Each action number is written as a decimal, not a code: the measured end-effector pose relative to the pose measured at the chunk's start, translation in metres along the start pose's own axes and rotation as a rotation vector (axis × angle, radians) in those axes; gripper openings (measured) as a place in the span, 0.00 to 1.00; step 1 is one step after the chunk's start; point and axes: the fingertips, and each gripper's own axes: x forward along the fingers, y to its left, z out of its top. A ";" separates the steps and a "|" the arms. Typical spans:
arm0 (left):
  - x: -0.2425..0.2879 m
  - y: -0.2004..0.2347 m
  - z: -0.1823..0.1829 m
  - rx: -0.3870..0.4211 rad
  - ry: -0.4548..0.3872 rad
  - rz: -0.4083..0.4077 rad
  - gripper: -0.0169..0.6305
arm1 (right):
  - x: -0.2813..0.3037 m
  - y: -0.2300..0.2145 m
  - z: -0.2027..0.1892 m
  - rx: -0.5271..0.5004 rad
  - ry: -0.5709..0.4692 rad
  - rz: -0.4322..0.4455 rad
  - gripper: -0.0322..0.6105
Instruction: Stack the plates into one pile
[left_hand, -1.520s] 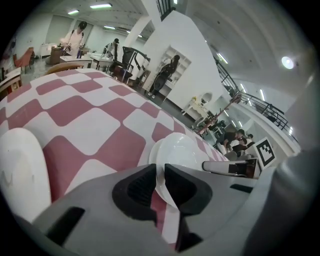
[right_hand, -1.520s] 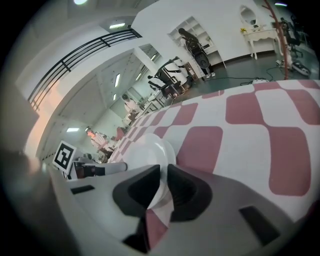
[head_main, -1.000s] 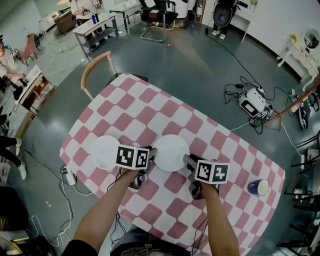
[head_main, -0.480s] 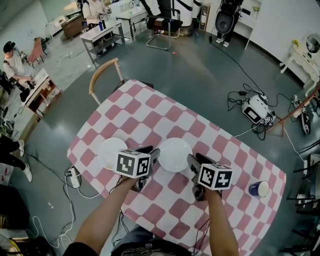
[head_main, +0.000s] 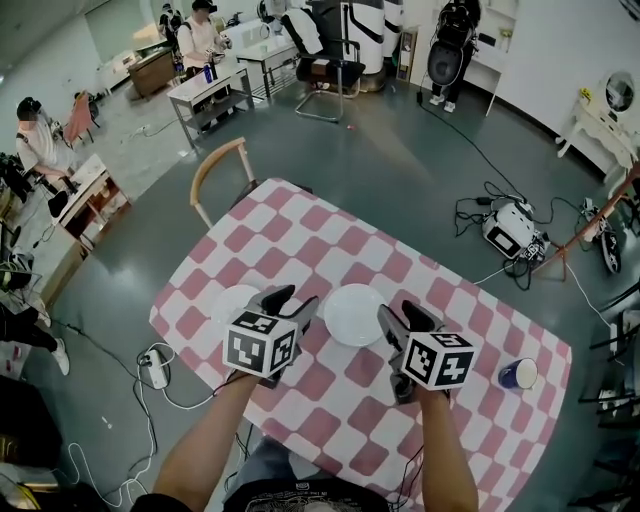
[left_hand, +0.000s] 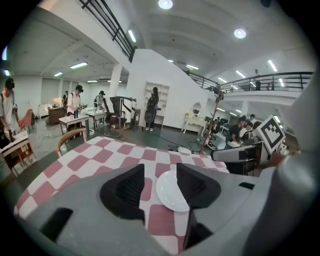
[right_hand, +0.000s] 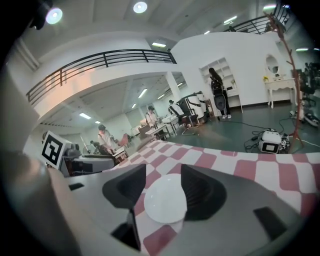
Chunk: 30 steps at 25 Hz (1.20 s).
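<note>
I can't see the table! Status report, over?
Left gripper, right gripper: jaws just opened, empty. Centre plate and left plate lie apart, unstacked. Blue cup stands well clear.

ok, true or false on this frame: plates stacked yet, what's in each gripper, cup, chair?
1. The plates are already one pile. False: the centre plate and the left plate lie apart on the table.
2. The left gripper grips a plate. False: its jaws stand apart and have just been opening; nothing is between them, and the plate seen through the gap lies on the table.
3. The right gripper is open and empty. True; its jaws have also just been opening.
4. A blue cup stands near the table's right edge. True.
5. The chair is on the person's side. False: it stands at the far corner.
</note>
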 end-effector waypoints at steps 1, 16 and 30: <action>-0.004 0.002 0.004 0.003 -0.015 -0.002 0.36 | -0.002 0.004 0.004 -0.005 -0.013 -0.005 0.40; -0.060 0.078 0.036 0.076 -0.136 -0.053 0.42 | 0.000 0.089 0.035 -0.079 -0.139 -0.123 0.48; -0.088 0.165 0.030 0.089 -0.133 -0.070 0.43 | 0.056 0.158 0.021 -0.093 -0.110 -0.148 0.50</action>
